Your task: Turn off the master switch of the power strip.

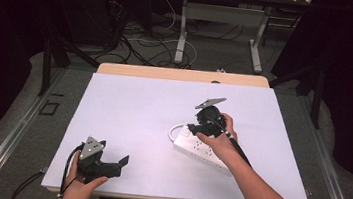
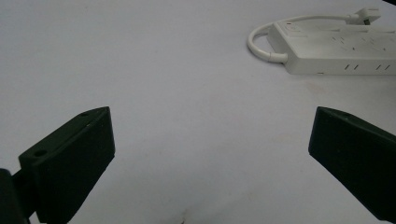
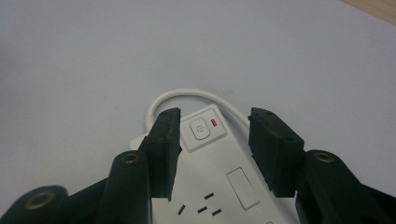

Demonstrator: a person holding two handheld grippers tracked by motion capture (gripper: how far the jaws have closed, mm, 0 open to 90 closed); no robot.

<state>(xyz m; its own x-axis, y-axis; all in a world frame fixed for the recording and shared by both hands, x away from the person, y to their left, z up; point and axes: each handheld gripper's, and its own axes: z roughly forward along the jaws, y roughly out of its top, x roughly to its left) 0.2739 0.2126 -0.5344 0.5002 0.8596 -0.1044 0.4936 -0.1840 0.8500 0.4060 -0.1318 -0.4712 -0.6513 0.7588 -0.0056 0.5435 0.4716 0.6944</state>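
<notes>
A white plastic power strip [image 1: 199, 147], rectangular with rounded corners, lies on the matte white table [image 1: 133, 109] right of centre. Its square power button [image 3: 201, 130] has a red indicator beside it; a white cord [image 3: 187, 95] loops from that end. No legible writing. Right gripper [image 3: 212, 140] fingers straddle the button end, partly spread, not clamping. Left gripper [image 2: 210, 154] fingers stand wide, empty, near the front edge.

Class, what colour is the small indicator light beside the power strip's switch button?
Red, clearest in the right gripper view.
</notes>
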